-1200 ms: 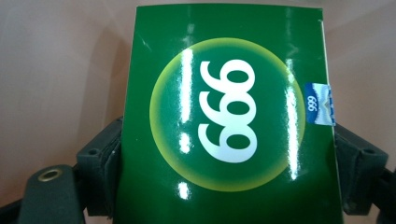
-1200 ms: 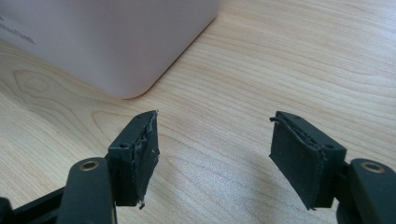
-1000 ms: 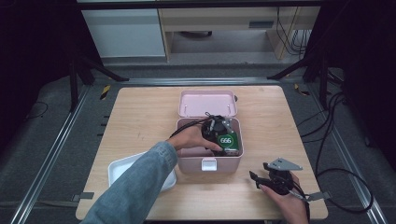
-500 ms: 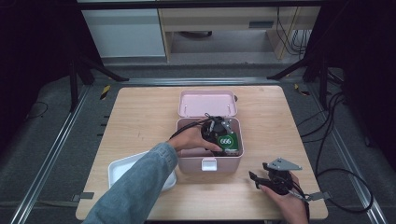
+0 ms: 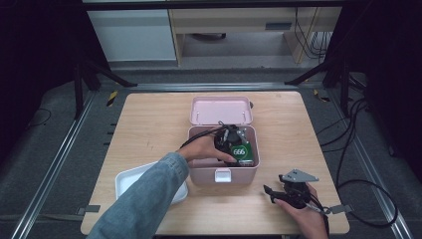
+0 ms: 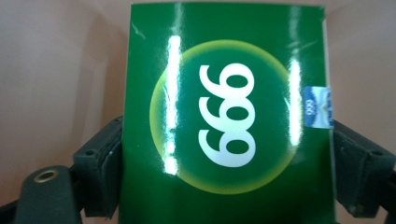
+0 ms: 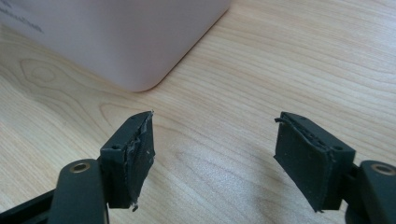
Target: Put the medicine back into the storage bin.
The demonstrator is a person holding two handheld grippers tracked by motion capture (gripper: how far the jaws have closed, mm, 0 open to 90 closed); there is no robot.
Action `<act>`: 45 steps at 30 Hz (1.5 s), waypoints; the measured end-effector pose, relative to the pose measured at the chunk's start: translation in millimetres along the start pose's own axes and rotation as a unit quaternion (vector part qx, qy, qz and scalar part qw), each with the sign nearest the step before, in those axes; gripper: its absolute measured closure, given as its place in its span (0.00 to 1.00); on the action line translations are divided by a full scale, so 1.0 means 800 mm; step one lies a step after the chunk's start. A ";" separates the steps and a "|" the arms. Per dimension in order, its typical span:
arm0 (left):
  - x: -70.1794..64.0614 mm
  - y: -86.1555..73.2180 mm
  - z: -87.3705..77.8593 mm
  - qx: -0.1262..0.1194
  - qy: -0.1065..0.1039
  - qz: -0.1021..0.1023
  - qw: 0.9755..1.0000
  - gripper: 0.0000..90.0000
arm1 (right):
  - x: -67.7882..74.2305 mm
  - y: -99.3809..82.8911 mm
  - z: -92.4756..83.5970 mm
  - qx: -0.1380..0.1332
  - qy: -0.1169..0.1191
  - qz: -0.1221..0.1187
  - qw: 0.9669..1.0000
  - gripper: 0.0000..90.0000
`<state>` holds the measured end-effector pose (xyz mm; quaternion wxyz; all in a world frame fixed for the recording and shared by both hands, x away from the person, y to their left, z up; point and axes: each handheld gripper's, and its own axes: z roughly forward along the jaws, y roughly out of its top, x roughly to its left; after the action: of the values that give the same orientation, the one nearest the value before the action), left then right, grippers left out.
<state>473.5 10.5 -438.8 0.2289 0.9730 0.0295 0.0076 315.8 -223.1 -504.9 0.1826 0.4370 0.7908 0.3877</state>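
Right tool [image 7: 214, 154] freshly wider, empty, beside pink box [image 5: 224, 175]; left tool [image 6: 224, 177] clamped on green packet [image 6: 224, 116].

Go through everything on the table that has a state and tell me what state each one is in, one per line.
Pink box: open, lid swung back behind it.
Green packet: inside the box, clamped between the left gripper's jaws.
Left gripper: down in the box, shut on the packet.
Right gripper: open, nothing between its jaws, jaws just opened wider, low over the wood beside the box.
White tray: flat on the table, partly covered by the sleeve.
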 end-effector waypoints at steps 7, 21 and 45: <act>-0.002 0.000 -0.046 -0.057 0.025 -0.024 0.998 0.10 | 0.002 0.001 0.000 0.000 0.000 -0.001 1.000 0.29; -0.016 -0.038 -0.134 -0.116 0.098 -0.083 0.985 0.08 | 0.007 0.005 0.004 0.006 -0.010 -0.013 1.000 0.28; -0.042 -0.136 -0.206 -0.133 0.183 -0.135 0.965 0.11 | 0.004 0.004 0.001 0.004 -0.025 -0.019 0.999 0.30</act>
<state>429.1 179.0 -340.2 0.3459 0.9028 0.2002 0.1585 316.4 -219.0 -502.6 0.2078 0.4317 0.7960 0.3699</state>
